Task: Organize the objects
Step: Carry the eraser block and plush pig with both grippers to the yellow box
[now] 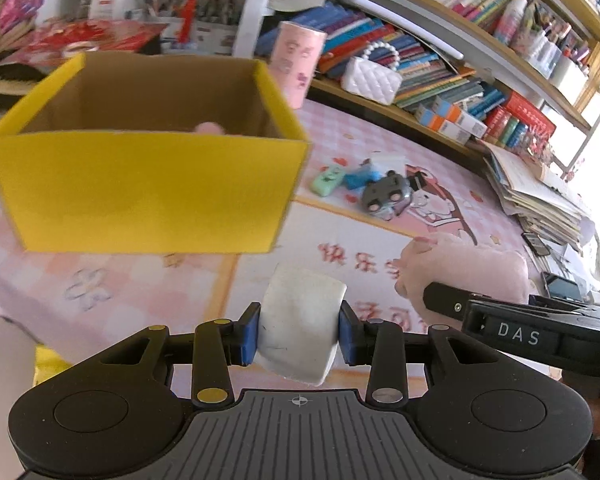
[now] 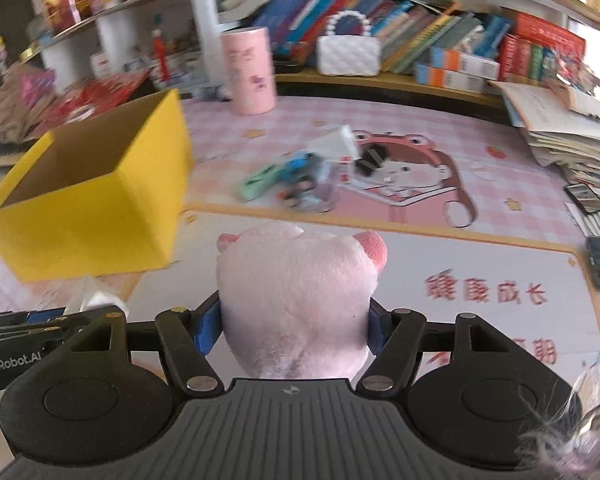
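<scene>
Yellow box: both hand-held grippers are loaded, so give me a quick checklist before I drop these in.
1. Left hand-held gripper shut on the white roll: ok.
2. Right hand-held gripper shut on the pink plush toy: ok.
3. Yellow box upright with its top open: ok.
4. Room left inside the box: cannot tell; something pink shows at the near rim, the floor is hidden.
5. Either load over the opening: not ok, both sit short of the box's near wall.
6. Small toys on the pink mat lie off to the right of the box: ok.
</scene>
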The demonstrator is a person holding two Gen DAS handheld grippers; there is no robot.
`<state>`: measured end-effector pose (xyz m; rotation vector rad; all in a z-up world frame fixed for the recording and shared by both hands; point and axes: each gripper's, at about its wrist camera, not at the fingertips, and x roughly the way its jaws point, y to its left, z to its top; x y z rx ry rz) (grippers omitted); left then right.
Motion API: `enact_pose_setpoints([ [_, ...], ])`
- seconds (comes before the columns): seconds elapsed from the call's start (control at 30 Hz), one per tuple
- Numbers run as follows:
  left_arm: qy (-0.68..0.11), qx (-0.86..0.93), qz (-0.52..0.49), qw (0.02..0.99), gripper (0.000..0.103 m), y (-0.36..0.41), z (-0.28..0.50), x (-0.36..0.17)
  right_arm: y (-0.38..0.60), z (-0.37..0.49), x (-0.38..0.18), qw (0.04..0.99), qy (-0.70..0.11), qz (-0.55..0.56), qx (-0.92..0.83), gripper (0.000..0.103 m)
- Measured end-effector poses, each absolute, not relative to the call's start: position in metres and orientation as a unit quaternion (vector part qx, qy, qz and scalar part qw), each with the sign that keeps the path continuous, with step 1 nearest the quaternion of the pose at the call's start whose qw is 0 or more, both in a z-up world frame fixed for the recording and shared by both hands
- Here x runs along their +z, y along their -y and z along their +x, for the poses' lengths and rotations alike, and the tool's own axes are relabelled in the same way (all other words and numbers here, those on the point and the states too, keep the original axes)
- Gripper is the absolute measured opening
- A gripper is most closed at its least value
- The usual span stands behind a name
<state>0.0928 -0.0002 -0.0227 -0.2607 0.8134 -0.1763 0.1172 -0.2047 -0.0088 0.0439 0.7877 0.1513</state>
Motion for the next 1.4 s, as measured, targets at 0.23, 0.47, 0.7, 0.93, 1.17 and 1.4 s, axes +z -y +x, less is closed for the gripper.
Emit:
enact_pose_setpoints([
  [0.23,-0.392,-0.056,-0.136,0.908,0.037,-0.039,0.059,-0.02,0.162,0.089,-0.013,0.913,-0.395,0.01,0.1,0.065],
  [0.47,-0.381,-0.044,-0.14,0.913,0.037,-0.066,0.032,-0.015,0.134,0.061,-0.01,0.914,-0.391,0.002,0.109,0.065],
  [0.7,-0.369,-0.041,-0.144,0.917,0.037,-0.083,0.009,-0.011,0.112,0.039,-0.007,0.916,-0.384,-0.005,0.118,0.065],
  [0.93,-0.363,-0.037,-0.149,0.919,0.036,-0.098,-0.004,-0.01,0.095,0.024,-0.006,0.915,-0.383,-0.011,0.125,0.065],
  [1.17,-0.357,-0.042,-0.151,0.921,0.036,-0.106,-0.008,-0.008,0.085,0.015,-0.005,0.916,-0.38,-0.015,0.128,0.065],
  [1.4,-0.34,-0.049,-0.146,0.928,0.036,-0.111,-0.009,-0.001,0.077,0.011,0.001,0.92,-0.37,-0.022,0.128,0.065],
])
